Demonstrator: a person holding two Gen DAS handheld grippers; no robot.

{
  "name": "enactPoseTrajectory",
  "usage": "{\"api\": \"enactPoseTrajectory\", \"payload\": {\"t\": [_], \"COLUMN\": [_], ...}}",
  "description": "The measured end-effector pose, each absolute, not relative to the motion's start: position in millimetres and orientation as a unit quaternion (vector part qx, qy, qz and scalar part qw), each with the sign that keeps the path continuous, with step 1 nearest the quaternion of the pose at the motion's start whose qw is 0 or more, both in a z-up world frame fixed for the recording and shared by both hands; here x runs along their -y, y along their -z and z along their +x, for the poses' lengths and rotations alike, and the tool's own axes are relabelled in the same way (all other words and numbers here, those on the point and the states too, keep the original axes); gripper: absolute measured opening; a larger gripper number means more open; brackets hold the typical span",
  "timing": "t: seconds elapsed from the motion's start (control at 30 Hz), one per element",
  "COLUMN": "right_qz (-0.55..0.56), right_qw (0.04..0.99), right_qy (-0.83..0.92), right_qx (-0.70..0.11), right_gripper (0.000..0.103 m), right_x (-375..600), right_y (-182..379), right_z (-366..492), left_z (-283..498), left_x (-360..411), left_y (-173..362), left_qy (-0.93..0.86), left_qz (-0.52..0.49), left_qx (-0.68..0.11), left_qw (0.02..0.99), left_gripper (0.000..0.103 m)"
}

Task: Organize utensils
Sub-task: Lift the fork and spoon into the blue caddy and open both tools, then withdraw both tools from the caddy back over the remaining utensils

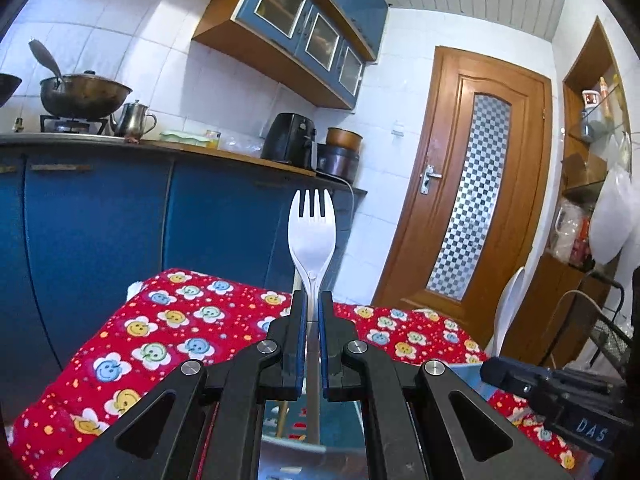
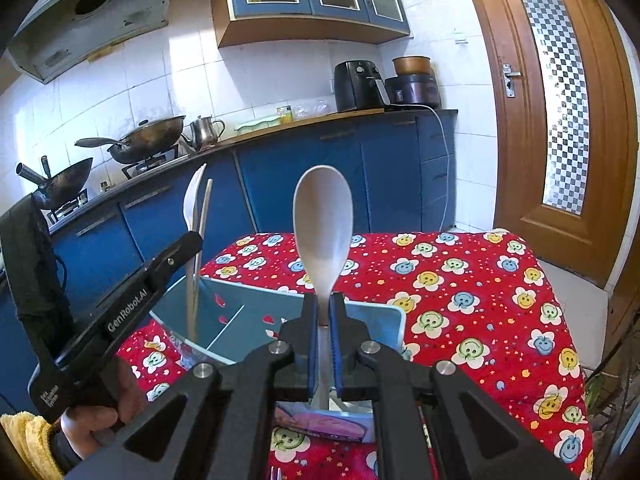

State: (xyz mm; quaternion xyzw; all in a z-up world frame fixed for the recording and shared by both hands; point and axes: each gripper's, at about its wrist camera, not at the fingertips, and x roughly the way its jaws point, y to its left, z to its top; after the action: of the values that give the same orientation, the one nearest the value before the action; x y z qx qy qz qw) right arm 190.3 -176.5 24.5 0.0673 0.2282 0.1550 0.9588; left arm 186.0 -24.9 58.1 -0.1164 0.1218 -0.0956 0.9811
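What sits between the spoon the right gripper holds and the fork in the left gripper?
In the right wrist view, the divided blue utensil holder stands between the white spoon and the white fork, with a chopstick beside the fork.

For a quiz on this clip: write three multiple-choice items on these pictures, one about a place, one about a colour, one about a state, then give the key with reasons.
1. Where does the blue utensil holder stand?
A. on the red flowered cloth
B. on the kitchen counter
C. on the floor

2. What colour is the spoon?
A. black
B. white
C. red

3. What is the left gripper doing?
A. hanging open and empty
B. shut on chopsticks
C. shut on the white fork

Key: 1 A, the cloth shows all round the holder. 2 B, its bowl is plain white, held by the right gripper. 3 C, the fork's handle sits clamped between the pads.
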Motion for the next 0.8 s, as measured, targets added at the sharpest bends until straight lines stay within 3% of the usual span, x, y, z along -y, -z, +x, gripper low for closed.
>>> {"api": "enactPoseTrajectory", "payload": {"t": [0.27, 0.33, 0.43, 0.53, 0.67, 0.8], "right_qz": [0.057, 0.058, 0.061, 0.064, 0.072, 0.071], "right_qw": [0.954, 0.953, 0.955, 0.956, 0.959, 0.961], "right_qy": [-0.162, -0.164, -0.167, -0.165, -0.164, -0.161], "right_qx": [-0.247, -0.247, -0.239, -0.233, -0.221, -0.213], "right_gripper": [0.009, 0.021, 0.026, 0.026, 0.027, 0.028], "right_x": [172, 172, 171, 172, 174, 175], "right_y": [-22, -23, -26, -31, -38, -45], "right_z": [186, 184, 178, 171, 160, 147], "left_z": [175, 173, 170, 169, 165, 157], "left_x": [24, 24, 24, 22, 16, 12], "left_y": [-56, -55, -54, -55, -56, -60], "left_qy": [0.102, 0.105, 0.110, 0.116, 0.129, 0.135], "left_qz": [-0.104, -0.101, -0.100, -0.105, -0.123, -0.118], "left_qx": [-0.137, -0.146, -0.164, -0.180, -0.204, -0.217], "left_qw": [0.980, 0.979, 0.975, 0.971, 0.963, 0.960], "left_gripper": [0.006, 0.006, 0.006, 0.013, 0.028, 0.032]}}
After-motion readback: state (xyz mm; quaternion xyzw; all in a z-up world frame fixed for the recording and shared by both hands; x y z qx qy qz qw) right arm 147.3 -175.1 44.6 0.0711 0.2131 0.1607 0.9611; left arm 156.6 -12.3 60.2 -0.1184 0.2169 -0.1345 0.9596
